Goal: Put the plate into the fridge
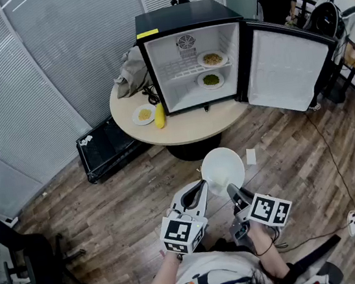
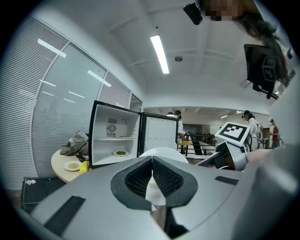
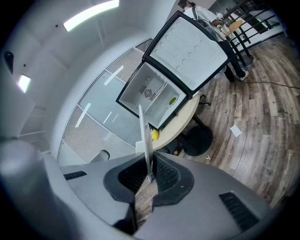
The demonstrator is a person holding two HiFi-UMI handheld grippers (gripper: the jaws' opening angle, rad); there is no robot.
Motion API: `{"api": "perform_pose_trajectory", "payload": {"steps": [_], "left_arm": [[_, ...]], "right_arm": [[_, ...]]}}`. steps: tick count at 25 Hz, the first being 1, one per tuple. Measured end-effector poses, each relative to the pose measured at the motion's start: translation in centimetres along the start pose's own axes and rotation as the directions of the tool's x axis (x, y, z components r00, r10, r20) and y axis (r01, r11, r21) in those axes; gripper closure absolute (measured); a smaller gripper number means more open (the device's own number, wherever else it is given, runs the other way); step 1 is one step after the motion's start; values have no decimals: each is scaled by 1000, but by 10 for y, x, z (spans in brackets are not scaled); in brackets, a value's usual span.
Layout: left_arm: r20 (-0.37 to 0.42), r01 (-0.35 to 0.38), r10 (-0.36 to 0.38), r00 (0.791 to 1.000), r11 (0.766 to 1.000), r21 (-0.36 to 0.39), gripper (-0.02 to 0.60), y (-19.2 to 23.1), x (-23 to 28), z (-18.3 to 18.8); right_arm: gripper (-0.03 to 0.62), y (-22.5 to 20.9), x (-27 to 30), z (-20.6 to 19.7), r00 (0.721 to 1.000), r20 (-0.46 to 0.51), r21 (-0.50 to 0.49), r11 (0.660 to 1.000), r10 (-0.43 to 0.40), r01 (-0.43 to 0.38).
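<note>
An empty white plate [image 1: 222,168] hangs over the wooden floor in front of the round table. My right gripper [image 1: 232,189] is shut on its near rim; in the right gripper view the plate [image 3: 144,136] stands edge-on between the pads of this gripper [image 3: 149,176]. My left gripper [image 1: 202,184] is at the plate's left rim with its jaws together, and the plate [image 2: 161,151] shows as a white dome just past its tips [image 2: 152,159]. The black mini fridge [image 1: 148,27] stands on the table with its door [image 1: 285,67] swung open to the right.
Inside the fridge two plates of food [image 1: 212,59] [image 1: 211,79] sit on the shelf and floor. On the table [image 1: 188,126] lie a plate of yellow food [image 1: 143,114], a yellow object [image 1: 159,115] and a grey bag [image 1: 132,72]. A black case [image 1: 106,148] lies left; people stand far right.
</note>
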State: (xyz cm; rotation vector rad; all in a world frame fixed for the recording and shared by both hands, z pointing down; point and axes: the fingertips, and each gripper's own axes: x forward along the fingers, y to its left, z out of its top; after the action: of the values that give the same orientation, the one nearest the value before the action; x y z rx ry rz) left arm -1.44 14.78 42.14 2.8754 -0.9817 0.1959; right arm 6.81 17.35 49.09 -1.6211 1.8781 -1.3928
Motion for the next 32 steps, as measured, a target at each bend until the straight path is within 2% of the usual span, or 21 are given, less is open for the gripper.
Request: {"api": "perform_pose_trajectory", "payload": {"steps": [23, 32], "left_arm": [[-34, 26, -26, 999, 1000, 8, 571, -4, 8, -10], [-48, 16, -17, 999, 1000, -15, 569, 24, 26, -16]], "right_arm": [[559, -15, 4, 4, 1000, 5, 5, 1000, -24, 24], [559, -20, 33, 16, 999, -5, 6, 999, -51, 51]]}}
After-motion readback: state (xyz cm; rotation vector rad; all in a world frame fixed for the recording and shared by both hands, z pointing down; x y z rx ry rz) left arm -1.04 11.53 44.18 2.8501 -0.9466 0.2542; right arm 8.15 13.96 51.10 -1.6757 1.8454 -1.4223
